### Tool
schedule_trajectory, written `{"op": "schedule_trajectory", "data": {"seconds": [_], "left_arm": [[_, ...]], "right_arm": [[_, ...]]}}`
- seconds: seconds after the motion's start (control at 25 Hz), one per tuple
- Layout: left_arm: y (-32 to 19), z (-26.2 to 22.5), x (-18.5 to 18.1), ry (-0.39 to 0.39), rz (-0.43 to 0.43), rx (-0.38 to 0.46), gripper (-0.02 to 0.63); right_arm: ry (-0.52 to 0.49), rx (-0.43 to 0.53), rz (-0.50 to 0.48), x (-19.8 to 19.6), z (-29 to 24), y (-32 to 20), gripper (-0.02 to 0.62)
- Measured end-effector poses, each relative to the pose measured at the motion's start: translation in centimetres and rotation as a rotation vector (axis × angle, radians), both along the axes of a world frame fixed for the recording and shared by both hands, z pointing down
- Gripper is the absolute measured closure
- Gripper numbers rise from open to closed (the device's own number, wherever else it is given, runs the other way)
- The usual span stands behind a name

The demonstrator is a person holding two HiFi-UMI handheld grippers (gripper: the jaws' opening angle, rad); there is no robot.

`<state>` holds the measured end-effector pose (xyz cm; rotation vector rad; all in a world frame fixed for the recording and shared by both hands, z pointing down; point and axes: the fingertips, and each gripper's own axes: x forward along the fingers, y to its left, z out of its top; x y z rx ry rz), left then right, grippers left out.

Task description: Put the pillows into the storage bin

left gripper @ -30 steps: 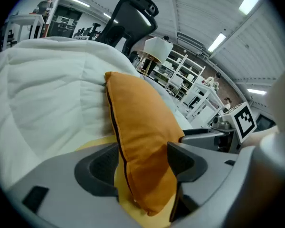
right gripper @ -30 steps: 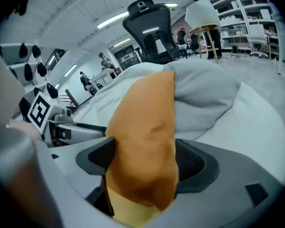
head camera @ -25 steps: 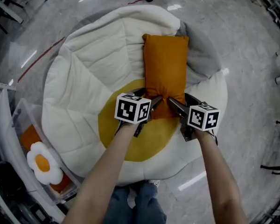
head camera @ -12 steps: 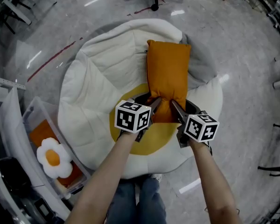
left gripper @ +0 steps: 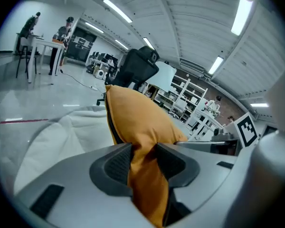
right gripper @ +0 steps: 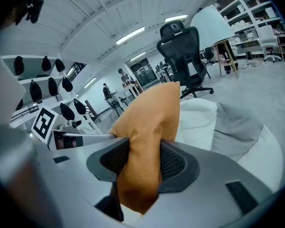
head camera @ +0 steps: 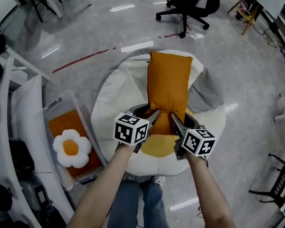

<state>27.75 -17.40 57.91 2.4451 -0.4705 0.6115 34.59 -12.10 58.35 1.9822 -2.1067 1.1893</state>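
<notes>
left gripper (head camera: 151, 118), right gripper (head camera: 175, 121): both clamped

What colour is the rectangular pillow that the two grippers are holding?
The pillow is plain orange, with no pattern. The head view shows it best.

Orange pillow (head camera: 168, 87): rectangular, centre of frame, long axis running up-frame. Its two near corners are bunched in the left gripper (head camera: 154, 114) and right gripper (head camera: 173, 118), whose jaws have just been closing and now press on the fabric. Clear storage bin (head camera: 88, 129): lower left, open top, holding a white flower pillow (head camera: 72, 147) with a yellow centre, lying on a second orange cushion (head camera: 64, 125).
</notes>
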Motion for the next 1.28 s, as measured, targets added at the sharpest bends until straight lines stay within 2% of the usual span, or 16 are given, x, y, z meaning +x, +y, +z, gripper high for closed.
{"op": "schedule_trajectory", "data": {"seconds": [0.2, 0.4, 0.64, 0.88, 1.08, 1.28], "left_arm": [[-2.8, -3.8, -9.6, -0.001, -0.126, 0.015, 0.433], [-5.2, -4.9, -21.7, -0.014, -0.293, 0.043, 0.434], [-5.3, -3.4, -38.0, -0.055, -0.487, 0.031, 0.433], [-2.7, 0.4, -51.6, -0.086, -0.646, -0.017, 0.434], [0.7, 5.7, -59.1, -0.108, -0.753, -0.071, 0.434], [3.3, 12.0, -62.4, -0.129, -0.802, -0.139, 0.434]], "right_arm": [[-0.004, 0.025, -0.112, -8.9, -3.7, -3.5, 0.405], [-0.023, 0.056, -0.268, -20.4, -4.7, -7.2, 0.405], [-0.065, 0.036, -0.457, -36.2, -2.9, -8.9, 0.403], [-0.093, -0.017, -0.605, -49.6, 1.1, -7.7, 0.402], [-0.109, -0.077, -0.7, -57.0, 6.4, -5.3, 0.399], [-0.118, -0.154, -0.732, -60.3, 12.8, -3.0, 0.396]]}}
